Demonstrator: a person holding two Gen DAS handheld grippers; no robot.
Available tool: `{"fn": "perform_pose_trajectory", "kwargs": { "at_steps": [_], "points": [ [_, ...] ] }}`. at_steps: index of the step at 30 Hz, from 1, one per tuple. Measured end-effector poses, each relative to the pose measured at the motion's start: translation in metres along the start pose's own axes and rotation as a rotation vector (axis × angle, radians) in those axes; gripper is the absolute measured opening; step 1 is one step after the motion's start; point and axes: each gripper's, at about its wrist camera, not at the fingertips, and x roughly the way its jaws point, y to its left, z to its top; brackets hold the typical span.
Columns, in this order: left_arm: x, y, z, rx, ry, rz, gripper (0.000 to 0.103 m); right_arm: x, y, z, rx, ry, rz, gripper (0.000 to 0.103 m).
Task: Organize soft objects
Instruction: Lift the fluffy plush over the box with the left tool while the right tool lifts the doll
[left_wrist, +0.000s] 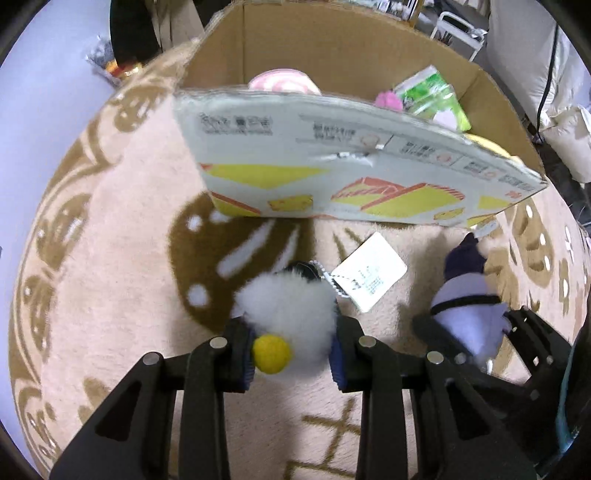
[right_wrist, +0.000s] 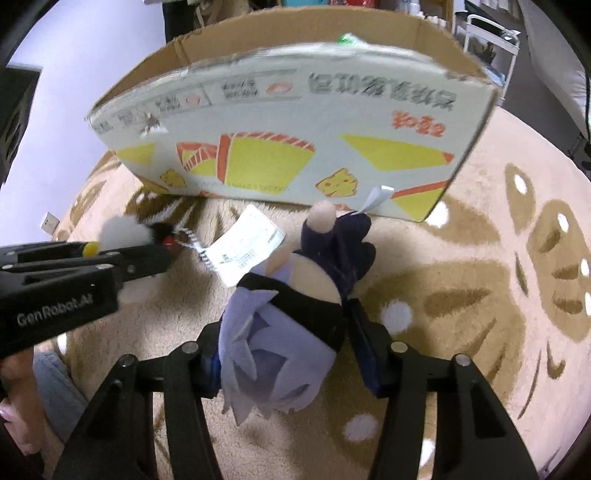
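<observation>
Between left gripper (left_wrist: 291, 354) pads: fluffy white plush (left_wrist: 288, 306), yellow beak; right gripper (right_wrist: 284, 354) clamps lilac doll (right_wrist: 280, 332).

The left gripper (left_wrist: 291, 354) is clamped on a fluffy white toy (left_wrist: 288, 306) with a yellow ball (left_wrist: 270, 353) at its near side; both blue pads press into the fur. A white paper tag (left_wrist: 369, 275) hangs from the toy by a small chain and lies on the beige and brown rug (left_wrist: 129, 221). Just beyond stands an open cardboard box (left_wrist: 332, 55) in the middle of the rug, its printed front flap (left_wrist: 332, 162) tilted toward the camera. Inside show a pink round thing (left_wrist: 280, 83) and a green packet (left_wrist: 432, 96). Toward the rug's right edge, the right gripper (left_wrist: 472, 332) holds a lilac and dark purple plush doll (left_wrist: 469, 295)
</observation>
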Motion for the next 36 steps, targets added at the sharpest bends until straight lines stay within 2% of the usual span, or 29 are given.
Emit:
{"fn": "perform_pose_trajectory", "kwargs": {
  "at_steps": [6,14,18,22,27,30,34,36],
  "points": [
    [-0.047,0.002,-0.005,-0.001,-0.137,0.009,0.030,-0.038,-0.006,0.004,0.033,-0.128,0.037,0.058],
    [-0.111,0.004,-0.003,-0.026,-0.427,-0.045,0.030,-0.085,-0.002,0.012,0.024,-0.282,0.092,0.058],
    [-0.132,0.008,0.008,0.008,-0.527,-0.003,0.030,-0.104,0.002,0.022,0.010,-0.358,0.106,0.058],
    [-0.157,-0.004,0.014,0.072,-0.630,0.037,0.030,-0.119,0.004,0.037,0.009,-0.410,0.123,0.058],
    [-0.166,-0.012,0.036,0.097,-0.701,0.057,0.030,-0.130,0.006,0.066,-0.012,-0.466,0.123,0.059],
    [-0.164,-0.013,0.052,0.087,-0.692,0.039,0.030,-0.131,0.006,0.079,-0.019,-0.488,0.120,0.059],
    [-0.157,-0.017,0.068,0.104,-0.698,0.088,0.030,-0.124,0.002,0.090,-0.032,-0.506,0.111,0.059],
    [-0.152,-0.017,0.075,0.102,-0.696,0.089,0.030,-0.119,0.000,0.095,-0.034,-0.501,0.109,0.060]
  ]
}}
